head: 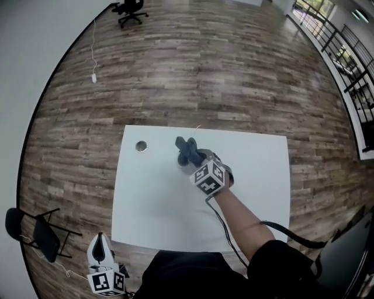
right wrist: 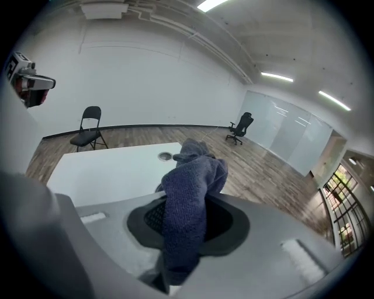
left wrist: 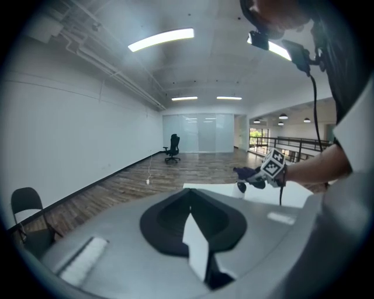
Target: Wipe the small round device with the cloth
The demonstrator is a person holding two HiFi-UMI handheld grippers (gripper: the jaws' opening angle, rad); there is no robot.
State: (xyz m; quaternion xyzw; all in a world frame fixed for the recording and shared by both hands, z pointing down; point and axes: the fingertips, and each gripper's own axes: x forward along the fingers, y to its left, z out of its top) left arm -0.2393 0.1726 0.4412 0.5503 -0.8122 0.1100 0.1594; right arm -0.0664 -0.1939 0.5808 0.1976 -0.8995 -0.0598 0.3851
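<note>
Wiping step: right tool [head: 190, 156] clamps the cloth [right wrist: 190, 198] at the device [left wrist: 241, 187] near the surface's [head: 152, 204] far edge; left tool [head: 100, 240] closed, empty. Next, rub.

A large bare office hall: wood-plank floor [head: 234, 76], rolling office chair [head: 130, 10], glass partitions [left wrist: 198, 133].

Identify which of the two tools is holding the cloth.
The right tool, over the white table: its jaws pinch the dark blue cloth. The left tool, beside the table, holds nothing.
</note>
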